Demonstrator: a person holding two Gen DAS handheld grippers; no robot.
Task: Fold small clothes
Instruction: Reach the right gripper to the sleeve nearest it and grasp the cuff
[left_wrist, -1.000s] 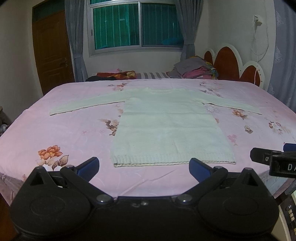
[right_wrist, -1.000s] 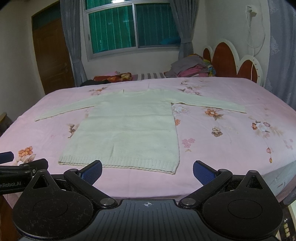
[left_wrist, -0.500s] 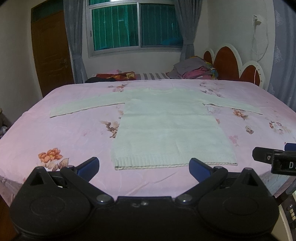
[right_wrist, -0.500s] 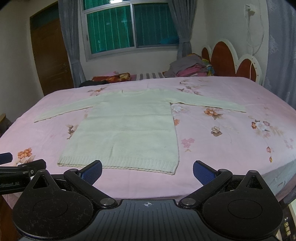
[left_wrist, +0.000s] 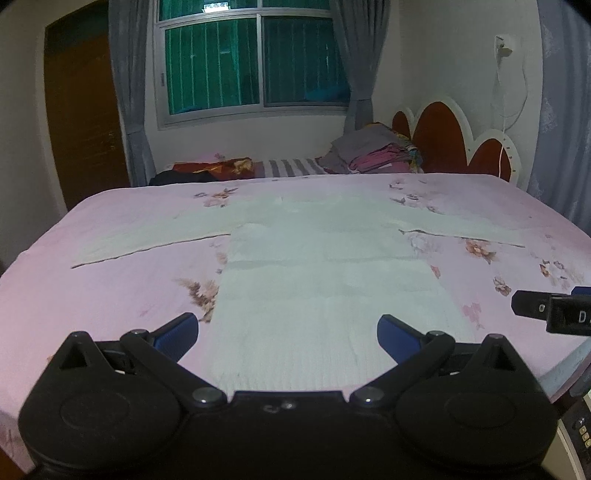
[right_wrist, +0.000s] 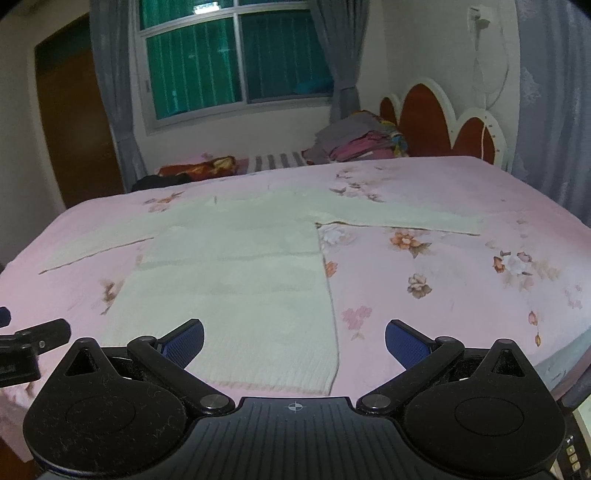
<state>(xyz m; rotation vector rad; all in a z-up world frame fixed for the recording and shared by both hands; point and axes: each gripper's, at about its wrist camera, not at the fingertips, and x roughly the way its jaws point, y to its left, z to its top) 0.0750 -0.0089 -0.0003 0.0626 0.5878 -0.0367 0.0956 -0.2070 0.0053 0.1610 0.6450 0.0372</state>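
Pale knit sweater (left_wrist: 325, 280) flat on bed (right_wrist: 461, 280), sleeves spread. Likely soft, light, limp; best pinched at hem corners. Left gripper (left_wrist: 287, 328), right gripper (right_wrist: 294, 338): both spread wide, holding nothing.

A home bedroom: a wide bed (left_wrist: 110, 295) under a pink floral sheet fills the view, its scalloped red-and-white headboard (left_wrist: 458, 144) at two o'clock. At twelve o'clock a curtained window (left_wrist: 255, 59) sits above folded clothes (left_wrist: 373, 153), and a wooden door (left_wrist: 81, 110) stands at ten o'clock.
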